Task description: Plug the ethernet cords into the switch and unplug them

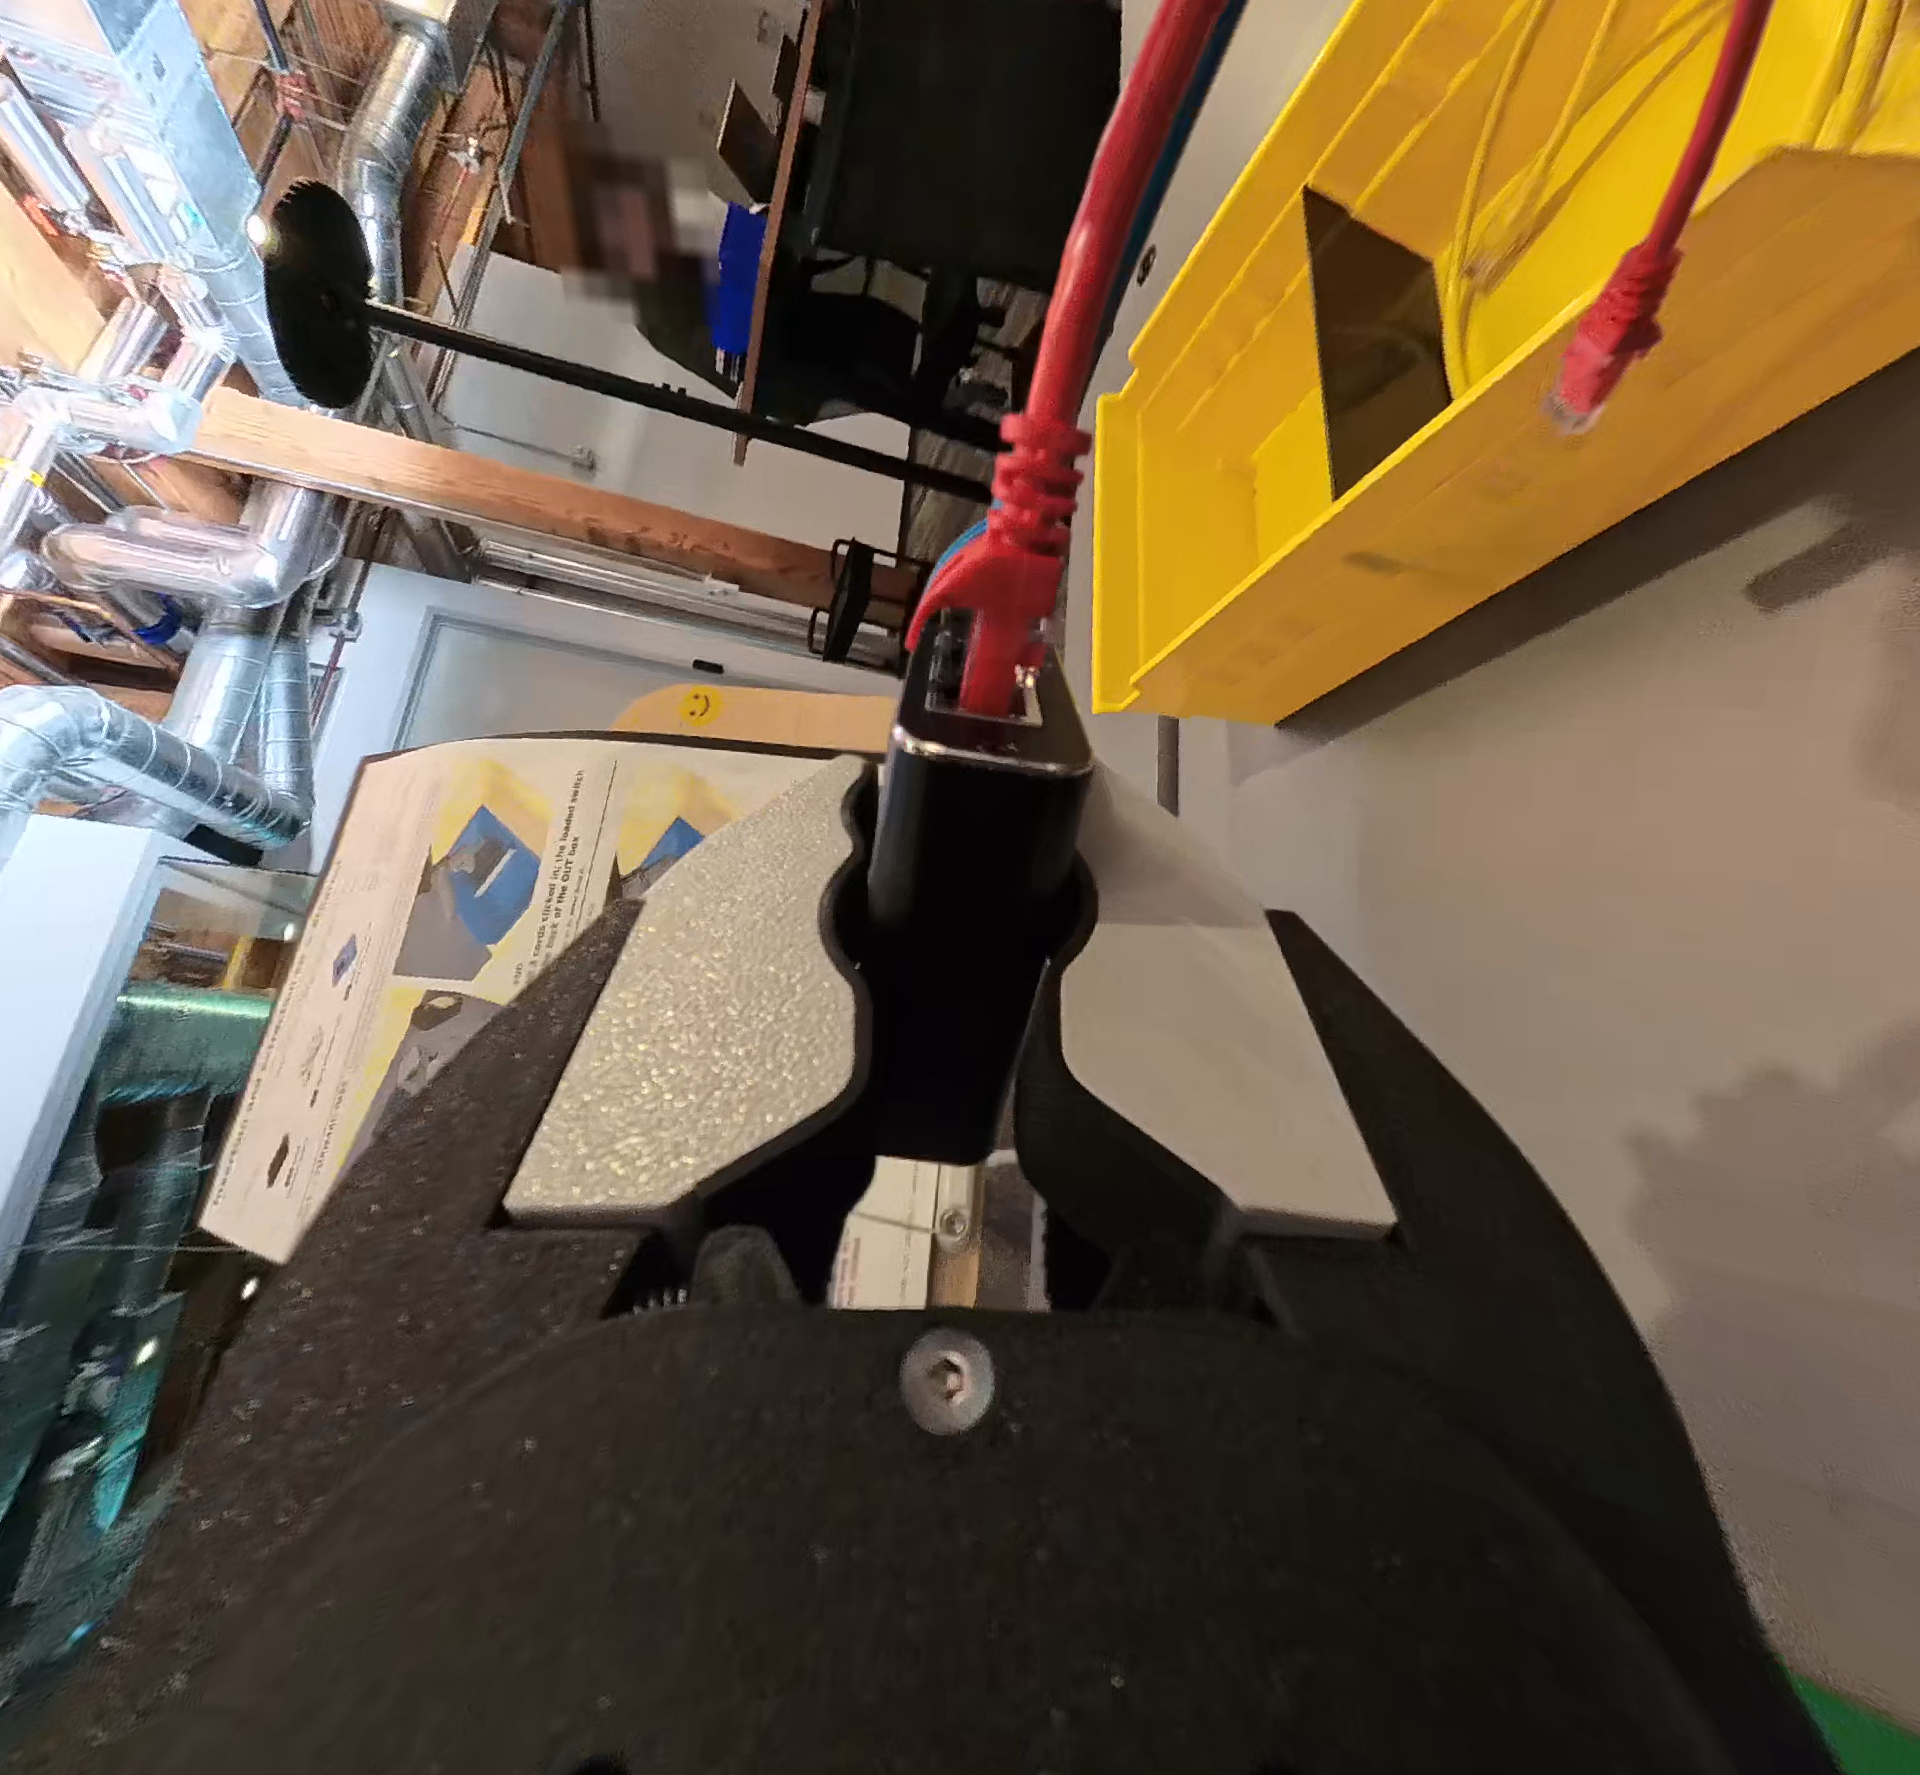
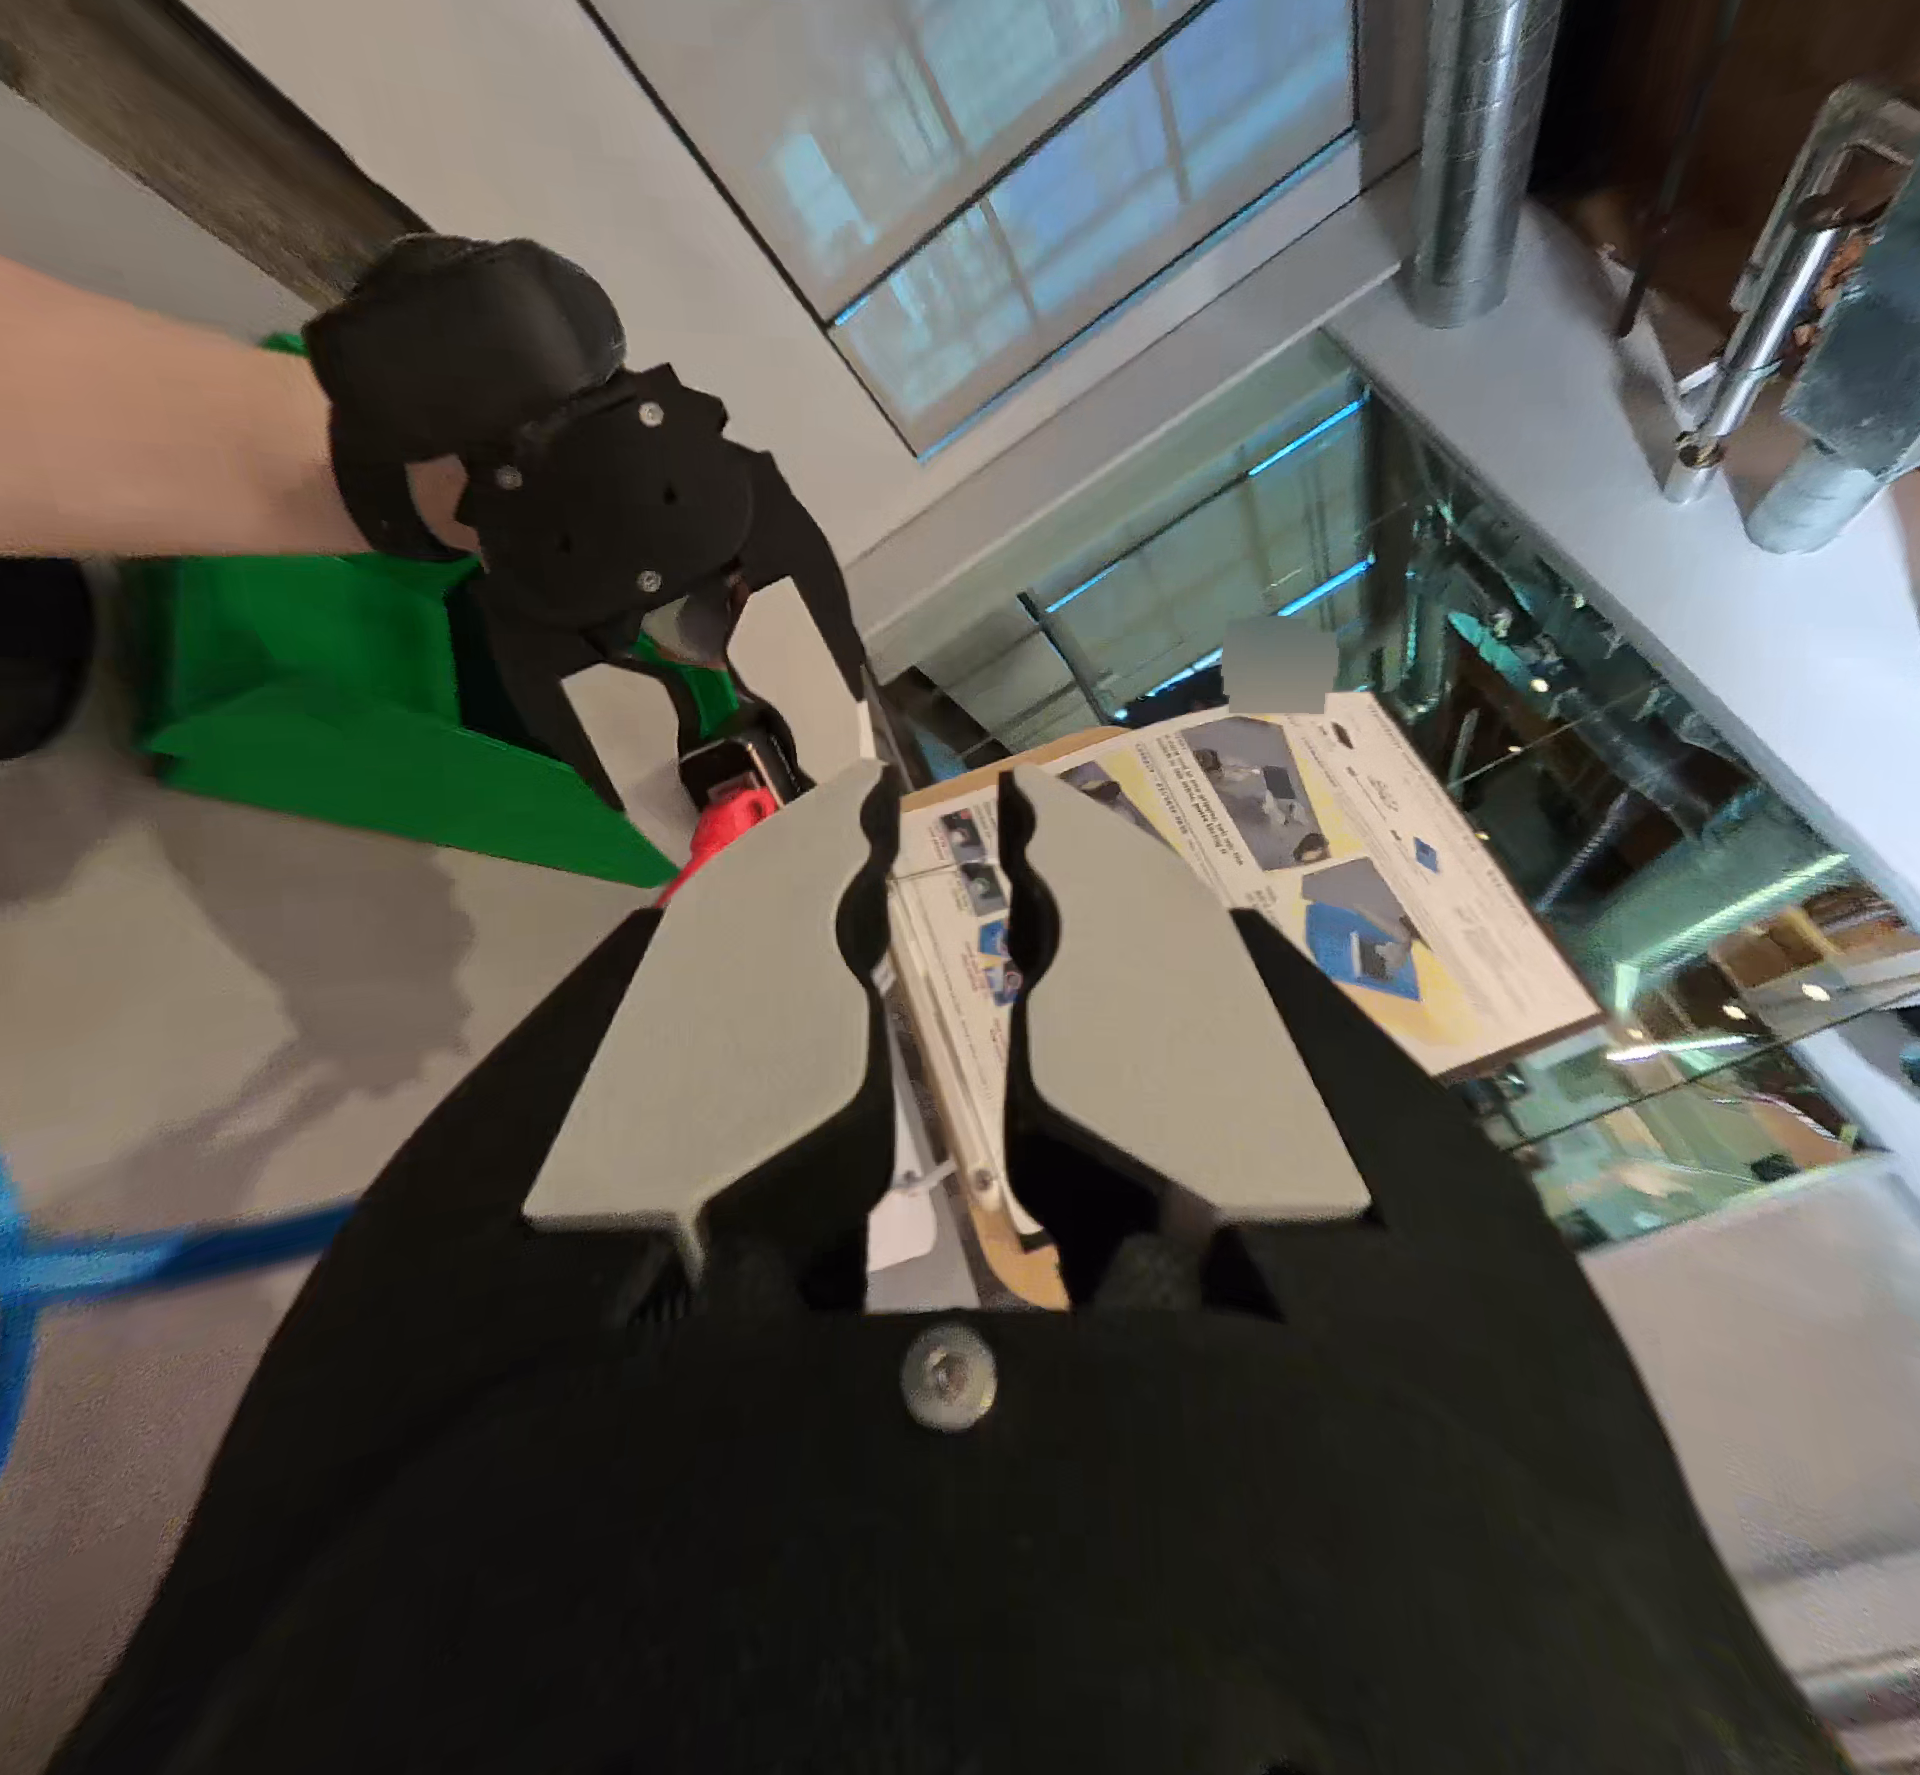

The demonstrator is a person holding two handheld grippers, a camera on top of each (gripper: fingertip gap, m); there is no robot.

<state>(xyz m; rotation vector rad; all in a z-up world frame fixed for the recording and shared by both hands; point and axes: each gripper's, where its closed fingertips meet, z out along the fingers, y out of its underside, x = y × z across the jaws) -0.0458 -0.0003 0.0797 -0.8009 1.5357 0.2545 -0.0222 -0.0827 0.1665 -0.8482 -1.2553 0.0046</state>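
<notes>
My left gripper (image 1: 977, 842) is shut on the black switch (image 1: 966, 894) and holds it off the grey table (image 1: 1558, 998). A red ethernet cord (image 1: 1013, 572) is plugged into the switch's top port. A blue cord (image 1: 1195, 115) runs behind it. A second red cord's free plug (image 1: 1605, 343) hangs over the yellow bin (image 1: 1403, 520). My right gripper (image 2: 945, 790) is slightly open and empty, just right of the left gripper (image 2: 727, 686). The switch (image 2: 748, 759) and red plug (image 2: 727, 821) also show in the right wrist view.
A green bin (image 2: 343, 717) lies behind the left gripper, which a gloved hand (image 2: 447, 354) holds. A printed instruction sheet on a board (image 2: 1351, 894) stands ahead; it also shows in the left wrist view (image 1: 416, 946). A blurred blue cord (image 2: 156, 1247) crosses the table at left. My hands' fingertips stand some 12 cm from each other.
</notes>
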